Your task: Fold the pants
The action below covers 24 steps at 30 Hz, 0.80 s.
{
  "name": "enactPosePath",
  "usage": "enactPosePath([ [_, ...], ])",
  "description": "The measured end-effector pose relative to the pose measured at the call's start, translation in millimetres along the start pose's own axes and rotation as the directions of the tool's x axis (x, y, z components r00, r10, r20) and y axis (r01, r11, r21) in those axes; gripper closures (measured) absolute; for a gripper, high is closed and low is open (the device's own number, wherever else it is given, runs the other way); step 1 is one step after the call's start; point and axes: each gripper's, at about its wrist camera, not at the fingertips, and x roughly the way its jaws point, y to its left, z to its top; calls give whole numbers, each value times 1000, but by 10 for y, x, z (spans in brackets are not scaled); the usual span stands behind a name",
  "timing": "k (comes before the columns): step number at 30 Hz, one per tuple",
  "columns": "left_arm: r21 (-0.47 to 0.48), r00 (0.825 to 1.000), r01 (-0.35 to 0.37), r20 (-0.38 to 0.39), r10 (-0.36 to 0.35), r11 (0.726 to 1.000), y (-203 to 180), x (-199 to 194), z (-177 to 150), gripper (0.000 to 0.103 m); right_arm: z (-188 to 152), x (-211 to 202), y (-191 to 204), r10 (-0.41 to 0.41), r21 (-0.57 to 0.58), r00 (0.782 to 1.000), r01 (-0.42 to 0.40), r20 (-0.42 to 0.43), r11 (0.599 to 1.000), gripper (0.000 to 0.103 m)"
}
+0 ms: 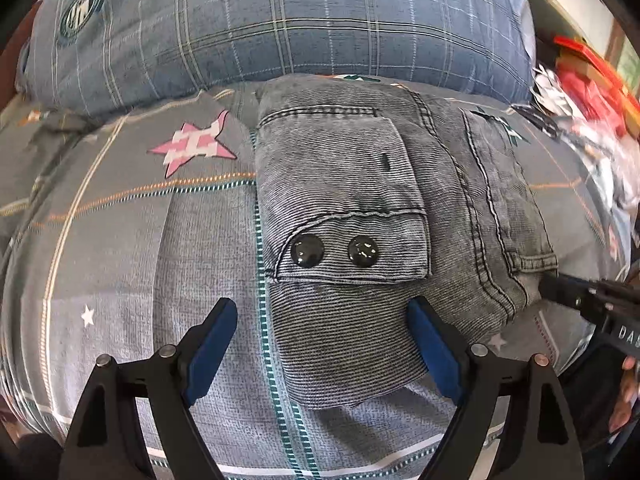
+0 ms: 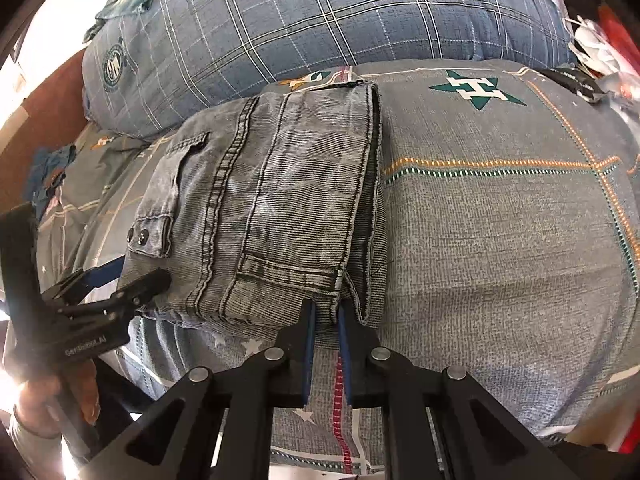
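Observation:
The grey denim pants lie folded into a compact stack on the bed; a cargo pocket flap with two black snaps faces up. They also show in the right wrist view. My left gripper is open, its blue pads either side of the stack's near left corner. It also shows in the right wrist view at that corner. My right gripper is shut on the near edge of the pants at the belt loop. It reaches in from the right in the left wrist view.
The grey patterned bedsheet covers the bed. A blue plaid pillow lies just behind the pants. Red and white clutter sits at the far right. A blue cloth lies at the left.

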Motion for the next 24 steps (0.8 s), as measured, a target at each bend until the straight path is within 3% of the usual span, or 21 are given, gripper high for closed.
enactPosePath([
  [3, 14, 1000, -10, -1, 10, 1000, -15, 1, 13, 15, 60, -95, -5, 22, 16, 1000, -22, -7, 1000, 89],
  [6, 10, 1000, -10, 1, 10, 1000, -17, 6, 7, 15, 200, -369, -5, 14, 35, 997, -16, 72, 999, 89],
  [9, 5, 1000, -9, 4, 9, 1000, -17, 9, 12, 15, 351, -493, 75, 85, 36, 990, -90, 111, 995, 89],
  [14, -5, 1000, -6, 5, 6, 1000, -24, -13, -13, 15, 443, -146, 271, 140, 14, 989, -140, 43, 990, 89],
  [17, -6, 1000, -3, 4, 3, 1000, -26, -15, -14, 15, 248, 252, 210, 81, 6, 994, -80, -70, 997, 86],
  [18, -4, 1000, -2, 0, 2, 1000, -25, -9, -17, 15, 204, 233, 149, 114, 26, 993, -113, -35, 993, 86],
  [20, -4, 1000, 2, 9, -2, 1000, -21, -11, -29, 15, 228, 180, 88, 133, 65, 989, -129, -59, 989, 86],
  [24, 2, 1000, -1, 15, 1, 1000, -31, -16, -35, 15, 513, -85, 172, 112, 25, 994, -112, 5, 993, 86],
])
